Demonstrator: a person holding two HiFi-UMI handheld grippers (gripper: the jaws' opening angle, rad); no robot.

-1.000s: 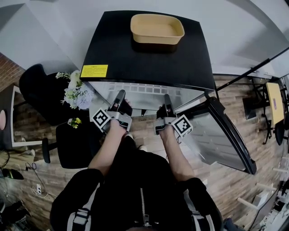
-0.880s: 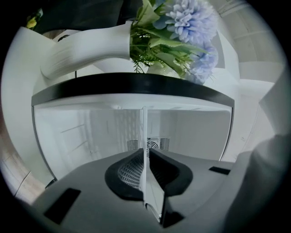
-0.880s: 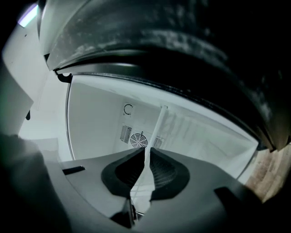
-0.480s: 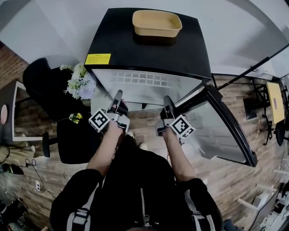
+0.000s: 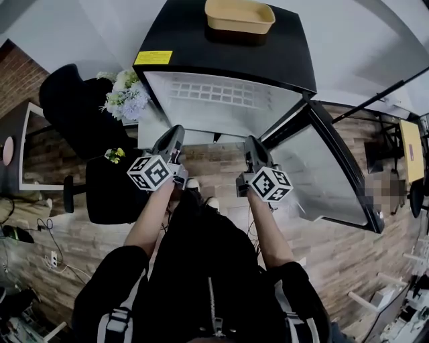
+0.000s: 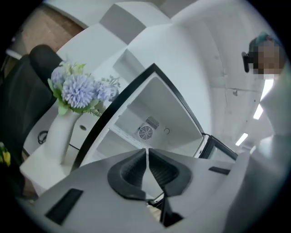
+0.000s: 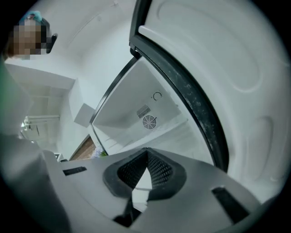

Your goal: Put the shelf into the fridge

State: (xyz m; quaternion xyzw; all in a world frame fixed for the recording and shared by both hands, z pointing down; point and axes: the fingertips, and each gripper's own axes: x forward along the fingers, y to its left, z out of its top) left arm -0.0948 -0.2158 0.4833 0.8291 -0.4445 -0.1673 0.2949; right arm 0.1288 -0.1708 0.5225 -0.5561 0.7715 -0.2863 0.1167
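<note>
The black mini fridge [image 5: 228,50] stands open, its door [image 5: 322,167] swung out to the right. The white grid shelf [image 5: 214,94] lies level inside the white cabinet, near the top. My left gripper [image 5: 174,134] and right gripper [image 5: 253,144] hover side by side in front of the opening, apart from the shelf. Both are shut with nothing between the jaws. The left gripper [image 6: 146,152] looks up into the cabinet with its round fan [image 6: 145,132]. The right gripper [image 7: 146,154] sees the same fan [image 7: 148,122] and the door's black edge [image 7: 191,100].
A tan tub [image 5: 239,15] rests on the fridge top. White and lilac flowers [image 5: 124,97] in a white vase [image 6: 59,132] stand left of the fridge, beside a black chair [image 5: 74,114]. A dark stool [image 5: 110,194] sits low at the left. The floor is wood plank.
Both grippers have drawn back from the shelf's front edge toward the person. The shelf stays inside the fridge. The head view has tipped, so the fridge sits higher in frame.
</note>
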